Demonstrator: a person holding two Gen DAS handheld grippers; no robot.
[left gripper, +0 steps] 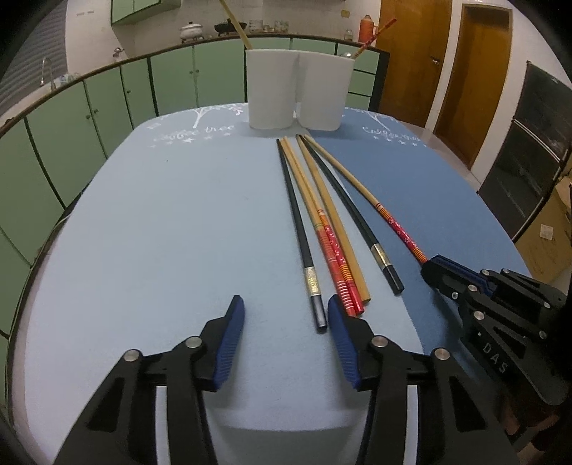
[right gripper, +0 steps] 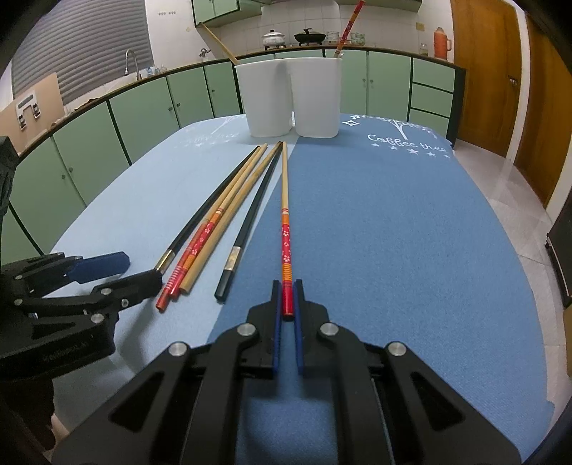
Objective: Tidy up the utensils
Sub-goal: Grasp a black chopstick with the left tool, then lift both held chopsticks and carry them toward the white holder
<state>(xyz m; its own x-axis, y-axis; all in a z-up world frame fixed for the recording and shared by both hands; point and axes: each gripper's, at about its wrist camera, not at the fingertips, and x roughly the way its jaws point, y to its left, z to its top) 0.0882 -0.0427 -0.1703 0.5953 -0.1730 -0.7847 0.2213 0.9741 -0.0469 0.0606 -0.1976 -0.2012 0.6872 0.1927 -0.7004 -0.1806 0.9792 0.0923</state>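
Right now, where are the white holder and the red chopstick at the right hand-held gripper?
white holder [right gripper: 266, 103]: right wrist view, left compartment's front wall.
red chopstick [right gripper: 285, 246]: right wrist view, flowered red band.

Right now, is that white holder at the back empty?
No. The white holder already has a plain chopstick and a red-patterned chopstick sticking out.

White holder [right gripper: 289, 98]; black chopsticks [left gripper: 300, 229] with silver bands; bamboo chopstick [right gripper: 285, 229], red floral end; two-tone blue surface [right gripper: 375, 232].

Right claw [right gripper: 287, 298] closed around red-ended chopstick [right gripper: 285, 229], beside four more chopsticks [right gripper: 228, 218] on blue mat [right gripper: 393, 232].
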